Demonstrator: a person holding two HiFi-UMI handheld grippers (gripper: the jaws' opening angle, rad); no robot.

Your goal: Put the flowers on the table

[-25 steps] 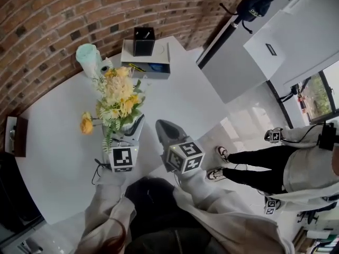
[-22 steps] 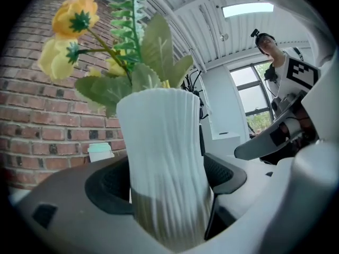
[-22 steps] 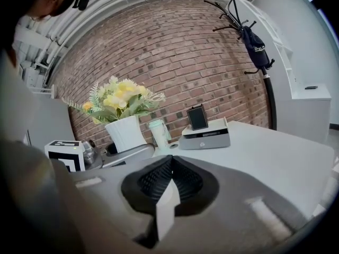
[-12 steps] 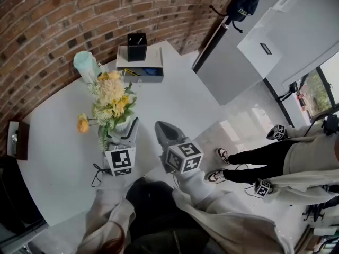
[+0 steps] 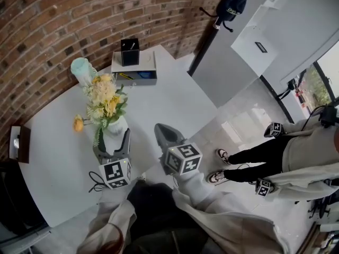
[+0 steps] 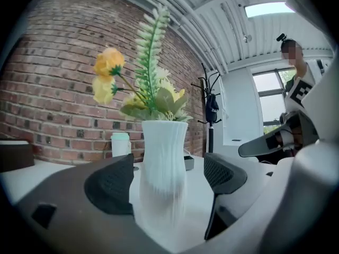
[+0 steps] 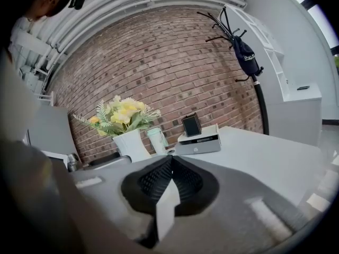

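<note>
A white ribbed vase (image 5: 116, 126) of yellow and cream flowers (image 5: 103, 98) stands upright on the white table (image 5: 175, 102). My left gripper (image 5: 112, 142) is open just behind it, a jaw on either side of the base with gaps showing. In the left gripper view the vase (image 6: 163, 163) rises between the spread jaws of the left gripper (image 6: 169, 181), with the flowers (image 6: 143, 83) above. My right gripper (image 5: 163, 133) hovers shut and empty at the table's near right edge. In the right gripper view the right gripper (image 7: 170, 168) has its pads pressed together, and the vase (image 7: 131, 144) stands far left.
A white box (image 5: 133, 70) with a black holder on top and a mint tumbler (image 5: 81, 70) sit at the table's far end by the brick wall. A dark box (image 5: 19, 143) lies at the left edge. Another person (image 5: 275, 163) stands on the floor at right, near a white cabinet (image 5: 233, 62).
The left gripper, earlier closed around the vase, has opened and drawn back toward me. The vase now stands by itself. The right gripper has barely moved.
</note>
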